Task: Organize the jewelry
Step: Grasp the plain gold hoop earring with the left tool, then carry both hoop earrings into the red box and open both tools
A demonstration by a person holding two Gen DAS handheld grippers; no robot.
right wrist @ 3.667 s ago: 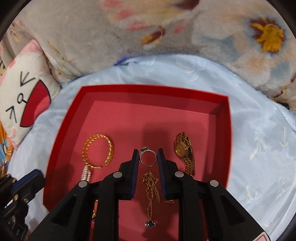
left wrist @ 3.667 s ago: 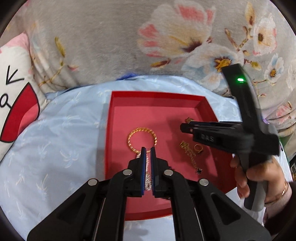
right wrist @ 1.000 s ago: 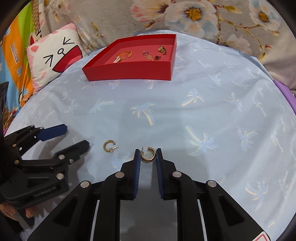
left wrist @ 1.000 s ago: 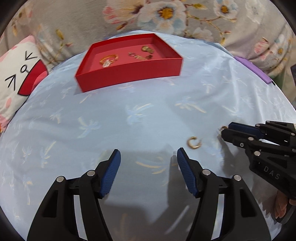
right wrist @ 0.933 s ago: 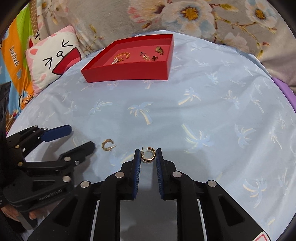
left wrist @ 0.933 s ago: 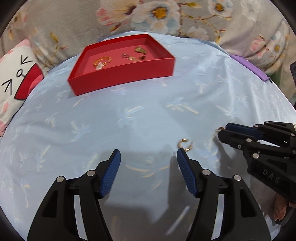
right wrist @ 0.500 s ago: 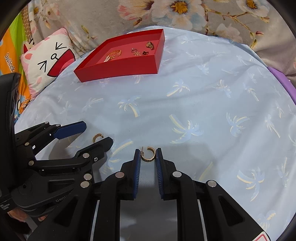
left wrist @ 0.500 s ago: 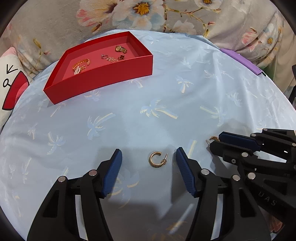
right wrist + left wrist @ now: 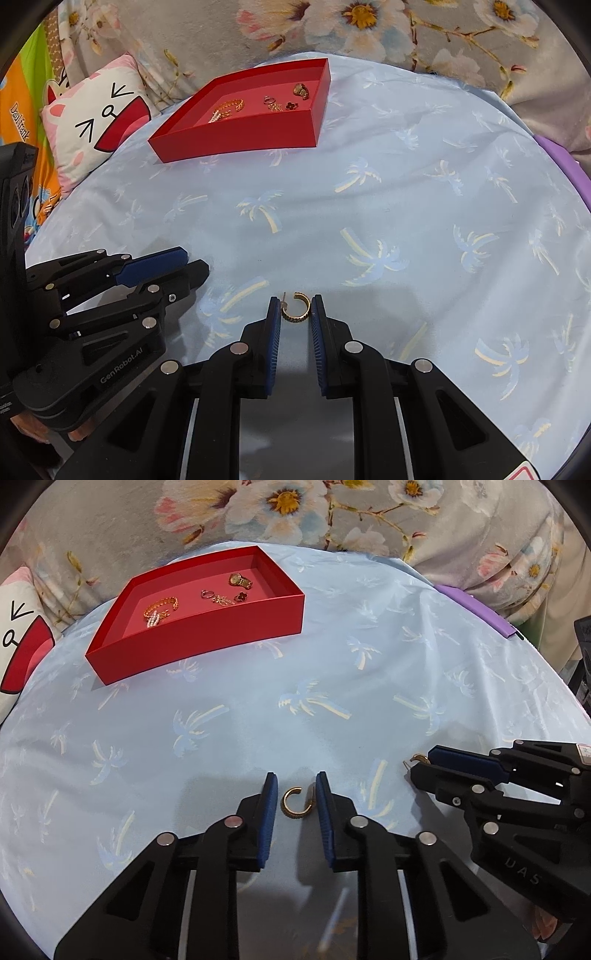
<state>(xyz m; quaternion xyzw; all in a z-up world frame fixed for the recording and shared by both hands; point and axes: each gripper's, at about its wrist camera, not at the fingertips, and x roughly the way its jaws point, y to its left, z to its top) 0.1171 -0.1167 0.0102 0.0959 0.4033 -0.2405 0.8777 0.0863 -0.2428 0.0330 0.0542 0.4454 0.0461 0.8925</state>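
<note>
My left claw (image 9: 295,794) is closing around one earring (image 9: 295,806); my right claw (image 9: 295,310) pinches the other earring (image 9: 295,308). Next I lift both to the red tray (image 9: 199,635) at eleven o'clock.

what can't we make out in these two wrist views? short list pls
- Left wrist: whether the left gripper, jaws closing, already presses its earring; left pad looks apart from it.
- Left wrist: right gripper's earring mostly hidden behind its fingers.
- Right wrist: left gripper's earring hidden by its fingers.
- Both views: pieces in the red tray too small for detail.
- Both: hands cut off by the edges.
</note>
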